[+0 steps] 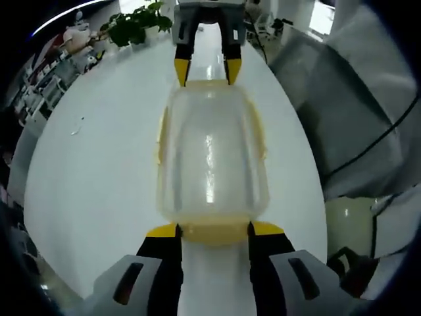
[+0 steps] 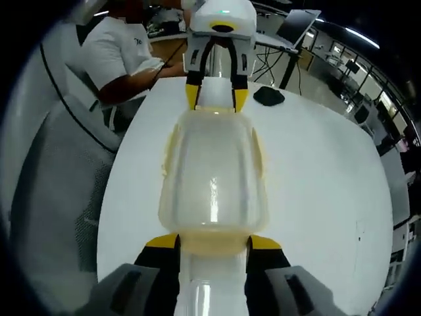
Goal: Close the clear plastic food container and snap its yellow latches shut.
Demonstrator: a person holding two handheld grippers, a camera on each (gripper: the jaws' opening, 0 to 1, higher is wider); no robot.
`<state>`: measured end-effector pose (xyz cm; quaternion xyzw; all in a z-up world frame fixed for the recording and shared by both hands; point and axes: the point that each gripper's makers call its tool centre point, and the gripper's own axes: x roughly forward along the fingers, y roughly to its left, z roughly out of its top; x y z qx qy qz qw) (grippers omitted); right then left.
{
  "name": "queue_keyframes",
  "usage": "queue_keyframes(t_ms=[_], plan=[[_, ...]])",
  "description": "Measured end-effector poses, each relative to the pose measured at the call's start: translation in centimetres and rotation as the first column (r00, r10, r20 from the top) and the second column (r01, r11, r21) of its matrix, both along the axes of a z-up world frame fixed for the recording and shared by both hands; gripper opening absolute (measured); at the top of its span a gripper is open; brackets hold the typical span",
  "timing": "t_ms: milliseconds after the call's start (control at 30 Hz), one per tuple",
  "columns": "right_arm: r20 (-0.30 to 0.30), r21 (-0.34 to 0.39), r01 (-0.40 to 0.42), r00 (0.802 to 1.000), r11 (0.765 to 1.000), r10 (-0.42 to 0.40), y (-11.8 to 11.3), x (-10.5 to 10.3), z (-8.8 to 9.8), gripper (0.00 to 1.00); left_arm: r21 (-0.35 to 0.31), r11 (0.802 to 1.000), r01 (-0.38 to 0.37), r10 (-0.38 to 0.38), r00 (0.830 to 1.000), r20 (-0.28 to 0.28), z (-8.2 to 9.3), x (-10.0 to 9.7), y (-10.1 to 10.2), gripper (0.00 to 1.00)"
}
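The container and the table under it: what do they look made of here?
Container: seemingly clear, slightly frosted plastic; the white table shows through and light streaks run along its top. Its latches look like opaque yellow plastic. Table: smooth, glossy white surface, faintly reflective; laminate or painted, can't tell.

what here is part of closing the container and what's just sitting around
Job:
clear container
yellow latch
left hand-held gripper
right hand-held gripper

Lying about:
potted plant
black object on the white table
laptop
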<state>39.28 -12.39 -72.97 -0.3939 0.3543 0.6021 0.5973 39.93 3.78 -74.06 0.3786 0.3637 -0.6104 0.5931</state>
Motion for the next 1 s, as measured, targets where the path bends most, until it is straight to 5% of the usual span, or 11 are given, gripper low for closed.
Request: queue_keyframes(t_ms=[267,1000], plan=[[0.021,0.041,-0.014,1.000,0.999,0.013,-2.7,0.3,1.9,0.36,0.001,0.999,-0.038,0.038,0.999,0.011,2.9,-0.1,-2.7,0.37],[0.058,0.035,0.025,0.998,0.999,-0.027,-14.2,0.2,4.6,0.36,-0.001,1.000,0.004,-0.004,0.998,0.058,5.8,0.5,-14.3,0.37]])
